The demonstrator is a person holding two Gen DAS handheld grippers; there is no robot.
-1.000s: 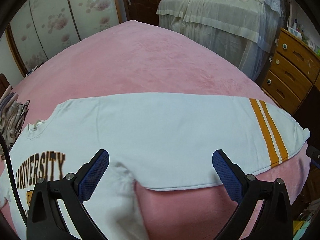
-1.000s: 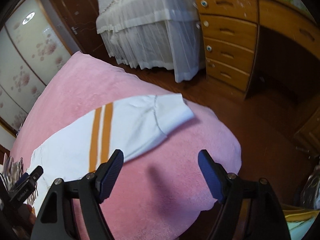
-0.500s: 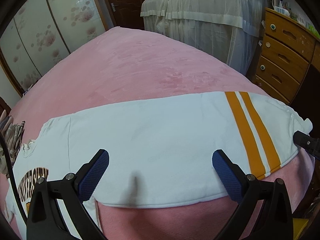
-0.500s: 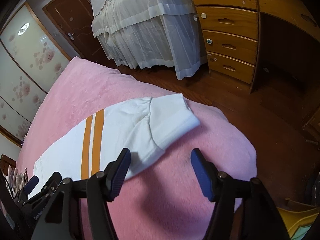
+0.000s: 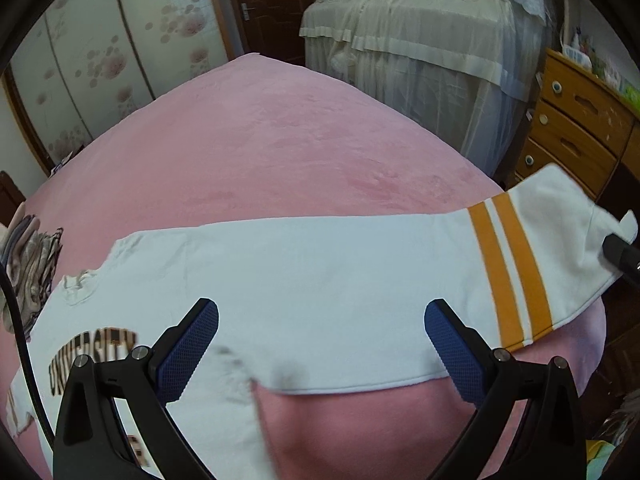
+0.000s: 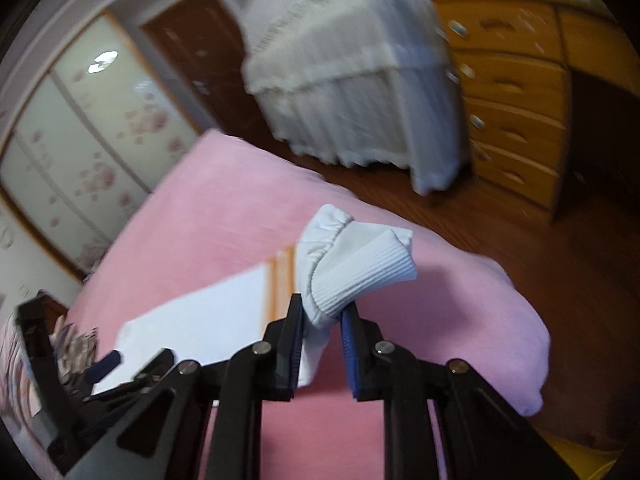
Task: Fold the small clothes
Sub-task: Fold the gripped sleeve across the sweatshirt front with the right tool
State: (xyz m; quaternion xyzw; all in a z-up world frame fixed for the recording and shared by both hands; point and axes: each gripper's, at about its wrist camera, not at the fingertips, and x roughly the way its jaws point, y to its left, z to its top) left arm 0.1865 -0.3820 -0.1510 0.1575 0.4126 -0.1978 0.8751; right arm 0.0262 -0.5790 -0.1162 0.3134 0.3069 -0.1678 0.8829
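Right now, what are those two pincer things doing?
Left gripper: jaws wide open, holding nothing.
Right gripper: jaws closed on the ribbed cuff of the white orange-striped sweatshirt sleeve.

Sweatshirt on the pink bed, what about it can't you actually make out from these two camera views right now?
- Chest print: left wrist view, blurred, partly behind the left gripper; only "UNIV" is sure.
- Lower body of the sweatshirt: cut off by the bottom edge.
- Cuff: right wrist view, its pinched part is hidden inside the right gripper.
- Orange stripes: motion-blurred, count unclear there.
- Clothes pile: at the left edge, items indistinguishable.
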